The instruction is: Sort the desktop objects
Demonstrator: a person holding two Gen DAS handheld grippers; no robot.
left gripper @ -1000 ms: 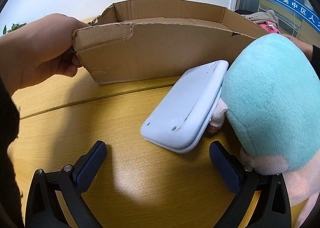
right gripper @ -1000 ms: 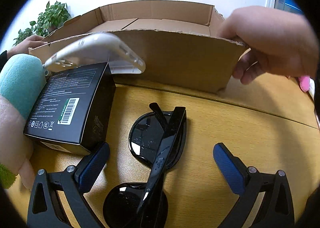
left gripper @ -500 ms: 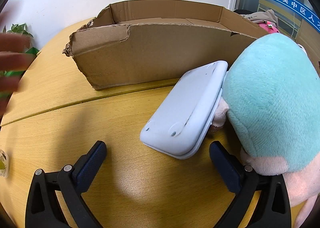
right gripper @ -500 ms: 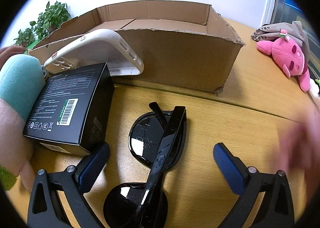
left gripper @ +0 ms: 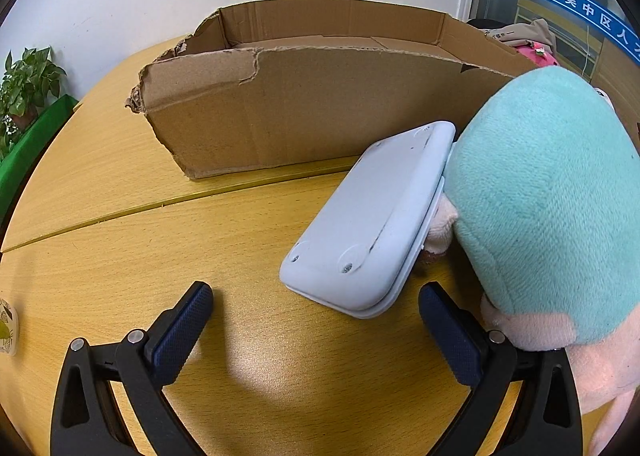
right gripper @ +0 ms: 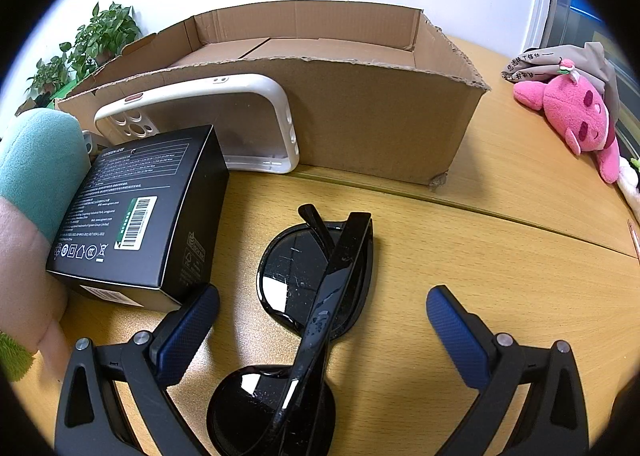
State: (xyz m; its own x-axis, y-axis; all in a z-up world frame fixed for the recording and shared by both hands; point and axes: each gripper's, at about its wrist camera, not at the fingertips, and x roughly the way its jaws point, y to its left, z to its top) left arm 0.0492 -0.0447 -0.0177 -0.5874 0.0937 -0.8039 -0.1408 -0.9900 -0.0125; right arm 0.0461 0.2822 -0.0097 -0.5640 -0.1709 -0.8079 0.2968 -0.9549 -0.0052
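An open brown cardboard box point(left gripper: 320, 112) stands at the back of the wooden table, also in the right wrist view as the cardboard box point(right gripper: 360, 116). A pale white flat device point(left gripper: 372, 232) leans against a teal and pink plush toy point(left gripper: 552, 216) just ahead of my open left gripper point(left gripper: 316, 320). Folded black sunglasses point(right gripper: 316, 296) lie between the fingers of my open right gripper point(right gripper: 324, 316). A black carton point(right gripper: 140, 212) sits to their left, and a clear phone case point(right gripper: 224, 124) leans on the box.
A pink plush toy point(right gripper: 576, 116) lies at the table's right side under a grey cloth. Potted green plants point(right gripper: 80, 52) stand at the back left. A curved seam point(left gripper: 160, 204) runs across the tabletop before the box.
The hands that held the box's corners have pulled away and left the views. The phone case now leans flatter against the box. Neither gripper has moved.
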